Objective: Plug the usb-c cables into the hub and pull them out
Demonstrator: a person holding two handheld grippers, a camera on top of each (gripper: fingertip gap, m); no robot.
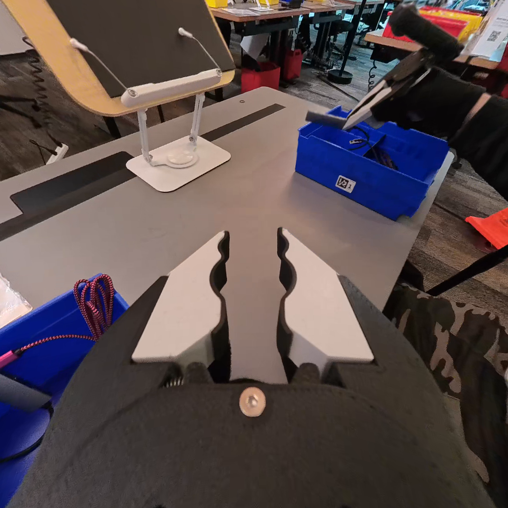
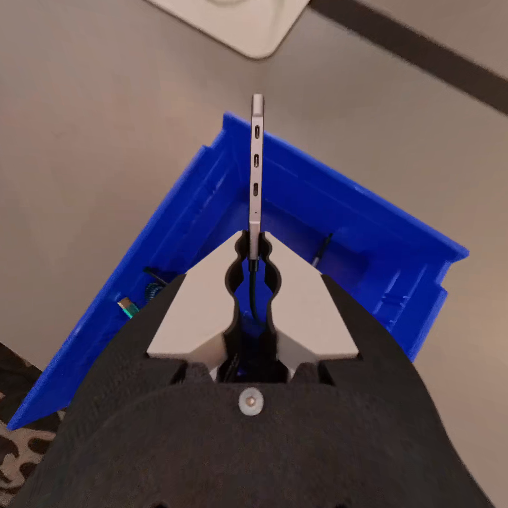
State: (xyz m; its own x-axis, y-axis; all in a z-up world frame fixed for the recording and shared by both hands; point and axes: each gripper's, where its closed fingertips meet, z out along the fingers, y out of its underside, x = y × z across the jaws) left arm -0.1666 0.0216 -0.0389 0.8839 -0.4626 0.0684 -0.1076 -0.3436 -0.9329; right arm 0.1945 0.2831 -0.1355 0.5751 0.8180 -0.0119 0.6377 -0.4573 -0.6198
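Left wrist view takes in the grey tabletop (image 1: pixel 247 209), a white stand (image 1: pixel 178 162) and two blue bins, the far bin (image 1: pixel 365 176) and a near bin (image 1: pixel 52 346) with a red braided cable (image 1: pixel 94 305). Left gripper (image 1: pixel 253 233) hangs over bare tabletop, jaws wide and empty. Only the right wrist view shows the right gripper (image 2: pixel 254 233), jaws clamped on the grey hub (image 2: pixel 256 165) above the far bin, three ports facing the camera, beside a teal plug (image 2: pixel 127 308).
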